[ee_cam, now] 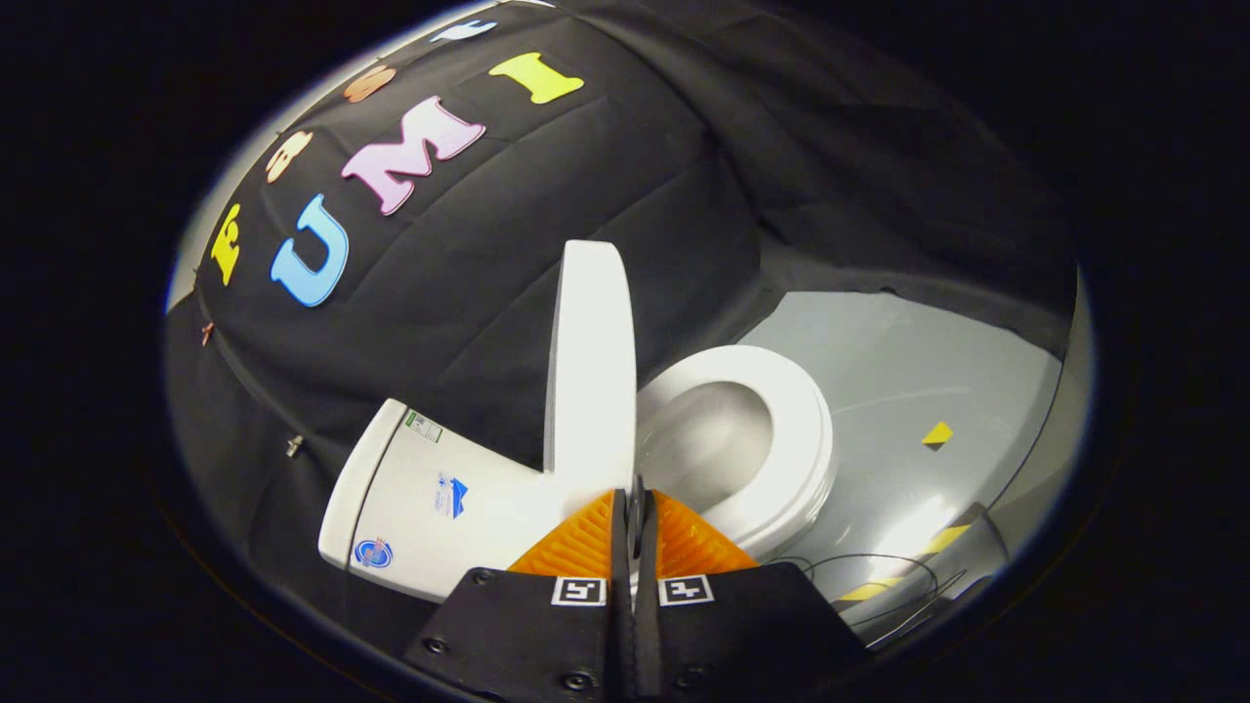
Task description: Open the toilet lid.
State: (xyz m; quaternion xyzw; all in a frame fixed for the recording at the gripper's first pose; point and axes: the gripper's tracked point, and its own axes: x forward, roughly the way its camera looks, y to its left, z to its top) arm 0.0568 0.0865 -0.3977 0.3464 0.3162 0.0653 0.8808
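Note:
The white toilet lid (591,361) stands raised, edge-on to me, between the tank (430,527) and the open seat ring (796,430). The bowl (703,439) shows inside the ring. My gripper (636,493) is shut, its two fingers pressed together with nothing between them. Its tips sit just in front of the lid's lower edge, near the hinge end of the seat; I cannot tell whether they touch the lid.
The grey floor (928,361) stretches beyond the seat and carries a small yellow marker (937,434). Yellow-and-black tape (942,539) and thin dark cables (879,576) lie on the floor near the toilet's base. Black cloth wall (469,293) hangs behind the tank.

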